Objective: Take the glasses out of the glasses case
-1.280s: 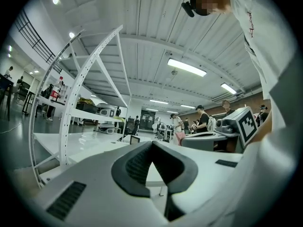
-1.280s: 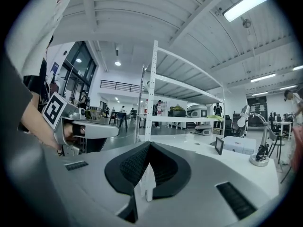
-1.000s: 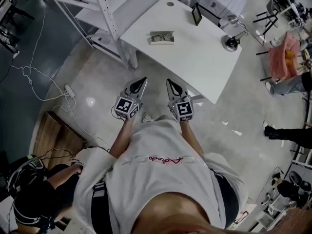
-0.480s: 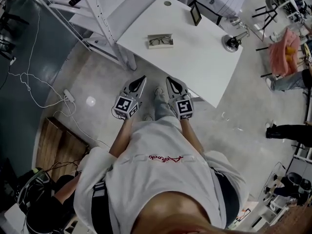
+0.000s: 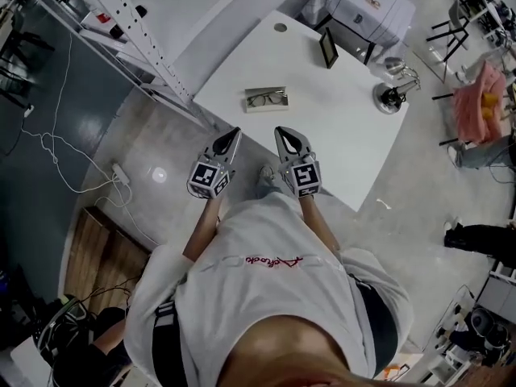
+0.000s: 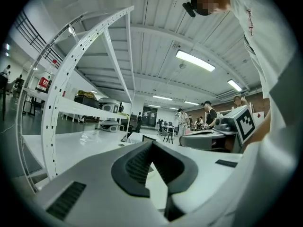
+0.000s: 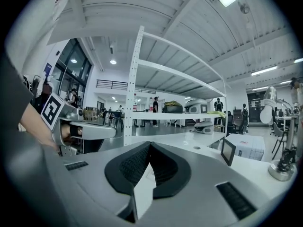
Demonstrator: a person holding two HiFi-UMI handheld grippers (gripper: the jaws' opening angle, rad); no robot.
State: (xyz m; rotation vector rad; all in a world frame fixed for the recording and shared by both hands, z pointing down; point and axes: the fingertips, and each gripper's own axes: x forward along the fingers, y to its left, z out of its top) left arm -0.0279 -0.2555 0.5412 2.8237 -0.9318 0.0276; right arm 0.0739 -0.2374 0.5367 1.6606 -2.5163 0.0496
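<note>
An open glasses case (image 5: 266, 99) with dark-framed glasses (image 5: 267, 98) inside lies on the white table (image 5: 339, 127), seen in the head view. My left gripper (image 5: 235, 133) and right gripper (image 5: 282, 132) are held side by side at the table's near edge, short of the case. Both point level toward the table. Each is shut, tips meeting, with nothing between the jaws, as the left gripper (image 6: 151, 143) and right gripper (image 7: 149, 144) show in their own views. The case is hidden behind the jaws in both gripper views.
A small picture frame (image 5: 328, 48) and a desk lamp (image 5: 392, 97) stand farther back on the table. A white perforated rack (image 5: 137, 47) rises to the left. A power strip (image 5: 122, 172) and cables lie on the floor. A pink chair (image 5: 476, 103) and people are at the right.
Both grippers and the person have moved forward toward the table; the case now sits closer in front of the gripper tips. The jaws stayed shut.
</note>
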